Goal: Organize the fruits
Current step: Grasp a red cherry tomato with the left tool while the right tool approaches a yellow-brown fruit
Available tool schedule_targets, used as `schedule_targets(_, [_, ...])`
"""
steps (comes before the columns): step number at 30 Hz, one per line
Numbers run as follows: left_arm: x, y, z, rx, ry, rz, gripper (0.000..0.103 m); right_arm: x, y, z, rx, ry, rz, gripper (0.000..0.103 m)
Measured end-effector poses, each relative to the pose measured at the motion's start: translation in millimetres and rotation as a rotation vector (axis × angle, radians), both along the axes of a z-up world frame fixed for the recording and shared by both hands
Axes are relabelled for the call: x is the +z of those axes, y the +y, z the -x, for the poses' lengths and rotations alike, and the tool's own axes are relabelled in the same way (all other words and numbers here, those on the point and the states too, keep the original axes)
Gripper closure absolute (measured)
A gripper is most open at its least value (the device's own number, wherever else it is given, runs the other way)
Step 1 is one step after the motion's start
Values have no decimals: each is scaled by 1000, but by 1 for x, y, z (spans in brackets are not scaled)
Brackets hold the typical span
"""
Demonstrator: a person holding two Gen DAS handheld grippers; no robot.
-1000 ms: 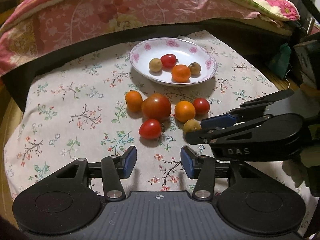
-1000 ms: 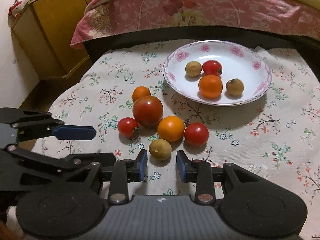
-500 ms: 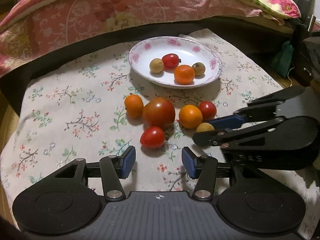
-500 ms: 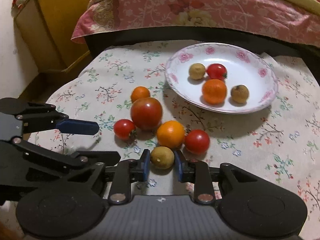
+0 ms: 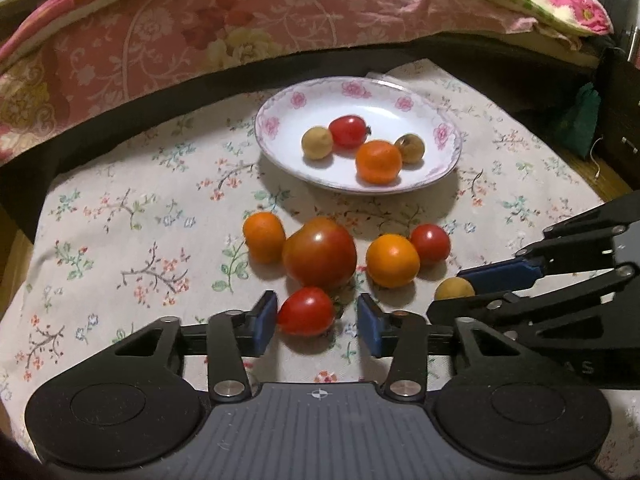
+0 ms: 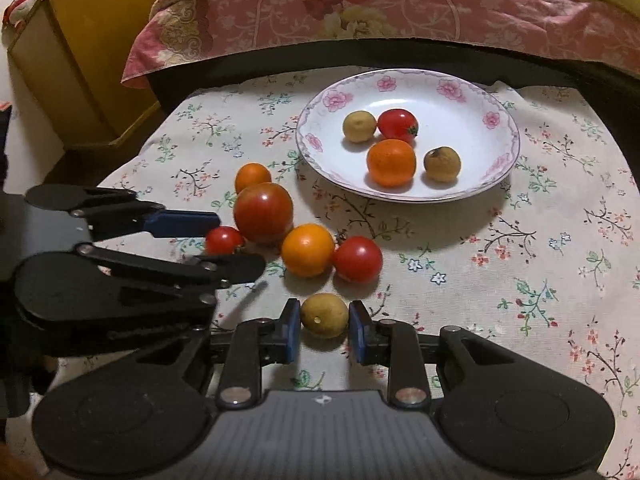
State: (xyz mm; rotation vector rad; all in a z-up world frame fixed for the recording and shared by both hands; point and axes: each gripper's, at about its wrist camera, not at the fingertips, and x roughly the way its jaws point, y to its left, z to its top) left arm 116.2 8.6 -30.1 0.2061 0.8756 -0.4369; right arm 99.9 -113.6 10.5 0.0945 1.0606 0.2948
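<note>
Left tongs (image 5: 316,322) closing around a small red tomato (image 5: 306,311) on the floral cloth (image 5: 120,240): left pad at its skin, right pad apart from it, not yet a grip. Right tongs (image 6: 324,332) clamped shut on a yellowish round fruit (image 6: 324,315), pads pressing both sides, fruit low on the cloth.

Likely trouble:
- Smooth, round tomato between the left jaws: could squirt forward, or split under too hard a squeeze.
- Large tomato (image 5: 320,252) just beyond the left fingertips, touching or nearly touching the small one: could get nudged and roll, scattering its neighbours.
- Yellowish fruit held near the pad tips: could slip free on the lift.
- Both tongs side by side, close together: could knock against each other on the way to the plate (image 6: 494,120), far ahead of both.

Count, ten fruits in all:
- Small red tomatoes: three. One in the left jaws, one ahead of the right tongs, one on the plate.
- Large tomato: one.
- Oranges (image 5: 392,255): three. Two on the cloth ahead of the left tongs, one on the plate.
- Yellowish round fruits: three. One gripped, two on the plate.
- Plate: one.
</note>
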Motion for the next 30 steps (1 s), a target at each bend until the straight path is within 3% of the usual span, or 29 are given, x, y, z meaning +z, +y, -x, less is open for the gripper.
schedule_targets(1, [-1, 1, -1, 4, 8, 2, 62, 0, 1, 0, 4, 1, 1, 76])
schedule_targets(5, [0, 2, 3, 6, 2, 9, 63, -1, 5, 1, 19, 10, 7, 76])
schedule_targets(17, [3, 10, 36, -48, 38, 8, 63, 4, 6, 7, 44, -4, 28, 76])
schedule_targets(26, [-1, 8, 36, -75, 31, -12, 54, -2, 10, 7, 76, 1, 50, 75])
schedule_targets(28, [-1, 8, 37, -79, 27, -18, 50, -2, 8, 7, 78, 3, 51, 72])
schedule_targets(30, [0, 8, 38, -81, 30, -18, 48, -2, 8, 7, 83, 6, 69, 62])
